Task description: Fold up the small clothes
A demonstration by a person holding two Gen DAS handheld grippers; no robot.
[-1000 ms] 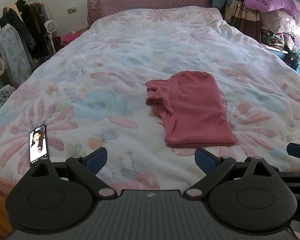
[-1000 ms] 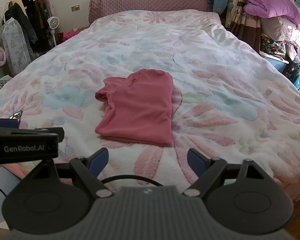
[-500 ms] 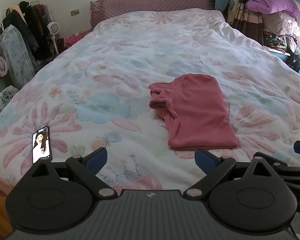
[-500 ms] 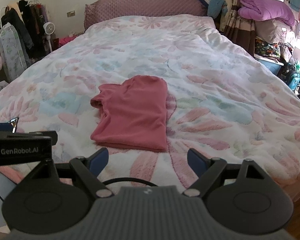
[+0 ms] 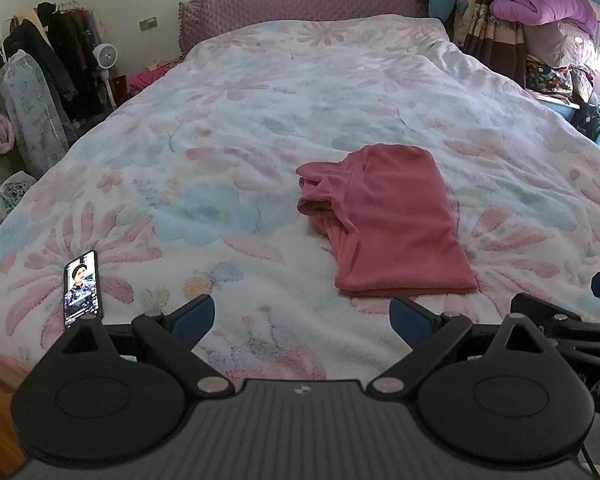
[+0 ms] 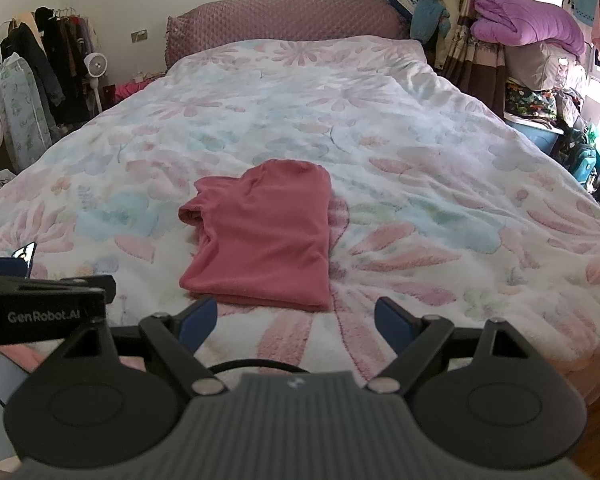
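A pink-red garment [image 5: 388, 220] lies folded into a long rectangle on the floral bedspread [image 5: 260, 128], a sleeve bunched at its left side. It also shows in the right wrist view [image 6: 264, 236]. My left gripper [image 5: 302, 316] is open and empty, held over the bed's near edge, short of the garment and to its left. My right gripper [image 6: 296, 318] is open and empty, just short of the garment's near hem. The left gripper's body [image 6: 40, 308] shows at the left of the right wrist view.
A phone [image 5: 81, 288] with a lit screen lies on the bedspread near the front left corner. A clothes rack [image 5: 56, 64] and a fan [image 5: 104, 56] stand left of the bed. Piled bedding and bags [image 5: 540, 32] crowd the right side. A padded headboard [image 5: 300, 4] is at the far end.
Both grippers have drawn back and risen slightly from the bed, so the garment sits a little farther off. The jaws stay open and the garment has not moved.
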